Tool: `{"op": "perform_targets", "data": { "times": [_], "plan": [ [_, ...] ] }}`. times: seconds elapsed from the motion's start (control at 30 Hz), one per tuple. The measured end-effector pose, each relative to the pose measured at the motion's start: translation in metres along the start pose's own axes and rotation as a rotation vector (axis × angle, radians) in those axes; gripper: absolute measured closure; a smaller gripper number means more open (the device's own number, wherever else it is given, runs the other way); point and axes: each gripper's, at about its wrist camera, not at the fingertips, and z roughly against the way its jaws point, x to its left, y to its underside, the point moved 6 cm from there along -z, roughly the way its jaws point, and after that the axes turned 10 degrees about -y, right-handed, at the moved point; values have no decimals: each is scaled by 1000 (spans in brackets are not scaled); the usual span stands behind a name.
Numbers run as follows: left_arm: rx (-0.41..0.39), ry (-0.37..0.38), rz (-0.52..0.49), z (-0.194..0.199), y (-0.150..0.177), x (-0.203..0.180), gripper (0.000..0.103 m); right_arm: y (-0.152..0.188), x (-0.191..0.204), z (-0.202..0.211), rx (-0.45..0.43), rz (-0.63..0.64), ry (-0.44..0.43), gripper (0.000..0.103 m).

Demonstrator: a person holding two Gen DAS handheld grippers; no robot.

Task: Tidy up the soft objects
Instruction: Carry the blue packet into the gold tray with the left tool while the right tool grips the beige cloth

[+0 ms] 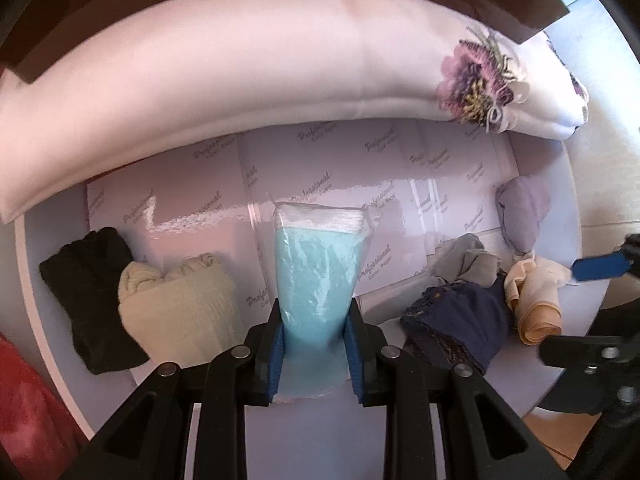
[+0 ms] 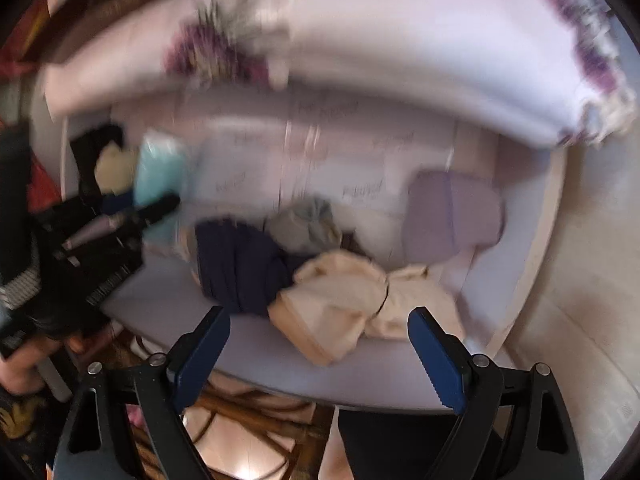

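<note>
My left gripper (image 1: pixel 316 344) pinches the blue bagged cloth (image 1: pixel 316 264) near the tabletop's (image 1: pixel 460 380) front edge; light, slippery, so I grip mid-body. My right gripper (image 2: pixel 320 354), fingers spread, hangs over the soft cream cloth (image 2: pixel 336 300).

A light-blue soft item sealed in a clear plastic bag (image 1: pixel 316 276) is standing lengthwise on the lilac tray (image 1: pixel 192 380), its near end pinched between blue pads. To its left a cream ribbed knit bundle (image 1: pixel 180 304) is lying folded, touching a black folded cloth (image 1: pixel 86 296) beyond it. On the right, a navy lace-edged garment (image 1: pixel 460 320) is sitting crumpled against a grey cloth (image 1: pixel 466 262), a peach-beige garment (image 2: pixel 340 300) and a lavender folded piece (image 2: pixel 452 216). A long pale-pink pillow with embroidered flowers (image 1: pixel 240 80) is lying across the back.
</note>
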Motion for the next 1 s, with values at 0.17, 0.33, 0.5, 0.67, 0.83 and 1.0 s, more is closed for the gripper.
{"op": "perform_targets", "data": {
  "times": [0.17,0.33,0.5,0.67,0.83,1.0],
  "plan": [
    [-24,12,37,18,7,13,77,7,-9,-22,54,-18,82,49],
    [-41,27,57,29,17,18,77,0,-16,-14,-30,-33,110,80],
    [-82,90,96,49,16,27,77,-4,-29,-21,-32,-50,150,80],
    [-168,177,137,92,8,38,77,-6,-32,-27,-32,-48,174,80],
    [-271,238,169,141,-4,50,77,-11,-21,-36,-31,-29,202,80],
    [-347,281,209,178,-33,64,77,-13,-8,-39,-35,1,229,79]
  ]
}}
